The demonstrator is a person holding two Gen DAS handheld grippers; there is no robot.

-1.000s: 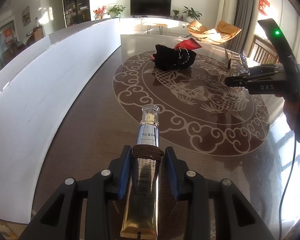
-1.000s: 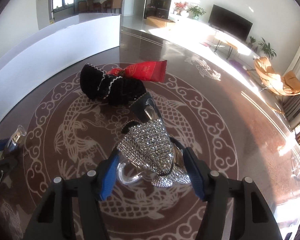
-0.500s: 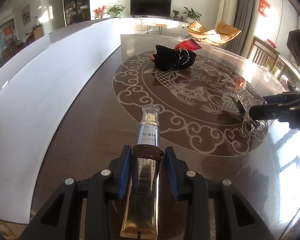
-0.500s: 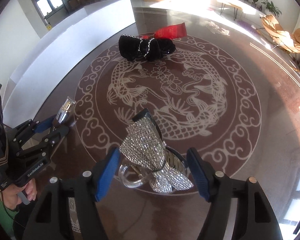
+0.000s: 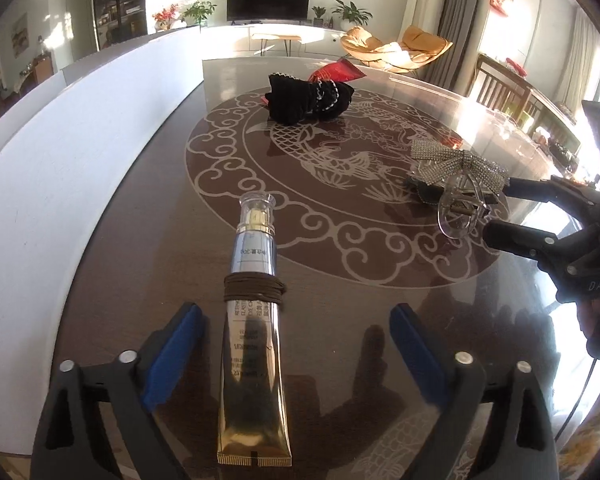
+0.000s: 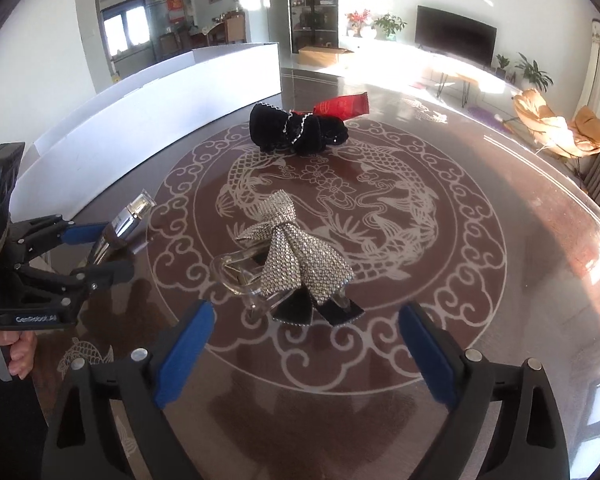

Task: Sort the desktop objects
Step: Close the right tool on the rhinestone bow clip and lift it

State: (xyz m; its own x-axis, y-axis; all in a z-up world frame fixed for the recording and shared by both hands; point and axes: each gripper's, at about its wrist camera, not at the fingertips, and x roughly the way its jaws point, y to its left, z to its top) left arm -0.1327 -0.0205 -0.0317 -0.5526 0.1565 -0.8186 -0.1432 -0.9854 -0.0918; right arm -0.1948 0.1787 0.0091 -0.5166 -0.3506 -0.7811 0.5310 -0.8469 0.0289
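Left gripper [image 5: 296,354] just opened wide, tube [image 5: 254,344] freed | right gripper [image 6: 306,346] wide, bow clip [image 6: 290,258] apparently untouched

Sunlit living room: dark television [image 5: 268,1] on white wall, tan lounge chairs [image 5: 396,46].

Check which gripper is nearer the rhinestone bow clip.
Right. The right gripper stands open just behind the bow clip; the left gripper sits off to its side, around the gold tube.
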